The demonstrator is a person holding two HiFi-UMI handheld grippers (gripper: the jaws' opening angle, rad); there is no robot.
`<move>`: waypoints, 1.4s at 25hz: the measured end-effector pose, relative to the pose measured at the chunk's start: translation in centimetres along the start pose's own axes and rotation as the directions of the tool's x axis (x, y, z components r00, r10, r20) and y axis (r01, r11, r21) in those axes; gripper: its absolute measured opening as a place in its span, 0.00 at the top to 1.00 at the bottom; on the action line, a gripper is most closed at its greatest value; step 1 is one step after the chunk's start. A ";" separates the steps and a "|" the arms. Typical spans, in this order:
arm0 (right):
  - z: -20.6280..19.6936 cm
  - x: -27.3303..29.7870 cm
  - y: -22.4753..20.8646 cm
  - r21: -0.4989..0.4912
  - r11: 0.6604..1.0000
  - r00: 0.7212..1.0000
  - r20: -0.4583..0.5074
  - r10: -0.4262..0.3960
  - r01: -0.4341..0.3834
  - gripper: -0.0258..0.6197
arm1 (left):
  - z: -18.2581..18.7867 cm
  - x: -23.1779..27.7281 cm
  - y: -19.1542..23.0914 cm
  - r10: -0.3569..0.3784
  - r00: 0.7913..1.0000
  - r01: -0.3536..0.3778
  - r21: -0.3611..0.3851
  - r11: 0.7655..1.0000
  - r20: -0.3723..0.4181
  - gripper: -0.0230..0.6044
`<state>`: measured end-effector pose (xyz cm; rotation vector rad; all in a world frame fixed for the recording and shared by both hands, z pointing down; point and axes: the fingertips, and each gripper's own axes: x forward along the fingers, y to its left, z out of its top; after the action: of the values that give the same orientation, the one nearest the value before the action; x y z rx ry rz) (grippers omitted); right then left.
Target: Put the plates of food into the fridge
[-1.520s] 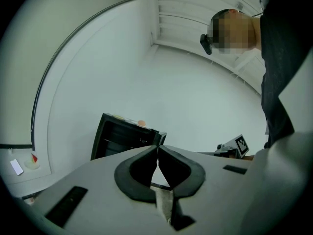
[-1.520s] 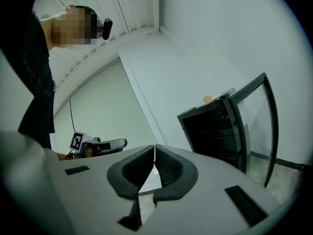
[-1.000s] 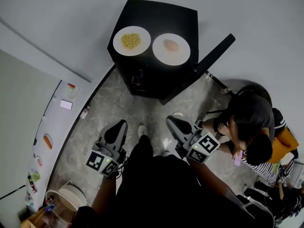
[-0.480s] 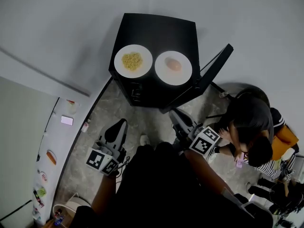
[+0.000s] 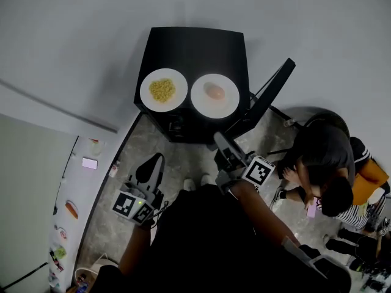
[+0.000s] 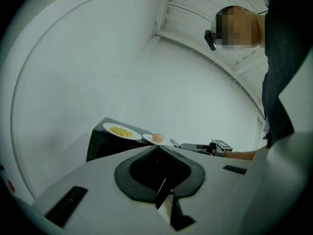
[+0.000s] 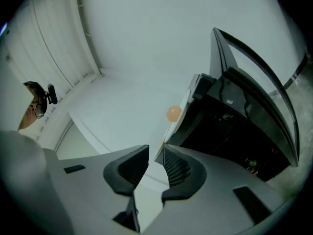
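so far nothing is stored: white plate of yellow food (image 5: 148, 94) and white plate with a pinkish lump (image 5: 200, 104) sit atop the open black fridge (image 5: 195, 49), along its front edge. my left tool (image 5: 154, 162) is pressed together, empty; my right tool (image 5: 221, 144) has just been spreading, empty.

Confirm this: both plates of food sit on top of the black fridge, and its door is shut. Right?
The door is wrong: the fridge door stands open, swung out rightward, as the head view shows. The yellow-food plate and the orange-food plate do sit on top of the fridge.
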<state>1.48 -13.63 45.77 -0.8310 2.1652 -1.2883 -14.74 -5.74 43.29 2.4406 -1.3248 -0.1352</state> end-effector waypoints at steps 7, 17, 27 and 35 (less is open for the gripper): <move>1.7 1.3 -1.4 0.103 0.995 0.998 0.060 0.004 -0.010 0.77 | 0.3 1.1 -0.3 -0.011 1.000 0.011 0.013 1.000 0.001 0.91; 3.1 2.5 -3.1 0.260 0.965 0.990 0.129 -0.051 0.016 0.74 | 1.0 1.0 -0.3 -0.003 1.000 0.003 0.010 1.000 0.019 0.91; 3.9 3.3 -4.8 0.365 0.930 0.983 0.154 -0.096 0.034 0.88 | 1.0 1.8 0.3 0.023 1.000 -0.023 0.016 1.000 0.014 0.91; 3.3 2.8 -4.2 0.402 0.915 0.989 0.125 -0.076 0.019 0.89 | 1.1 1.9 0.1 0.016 1.000 -0.016 0.013 1.000 0.014 0.91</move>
<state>2.78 -19.15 47.86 -0.7778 1.6975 -1.5777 -14.08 -7.66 42.49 2.4438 -1.3552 -0.1395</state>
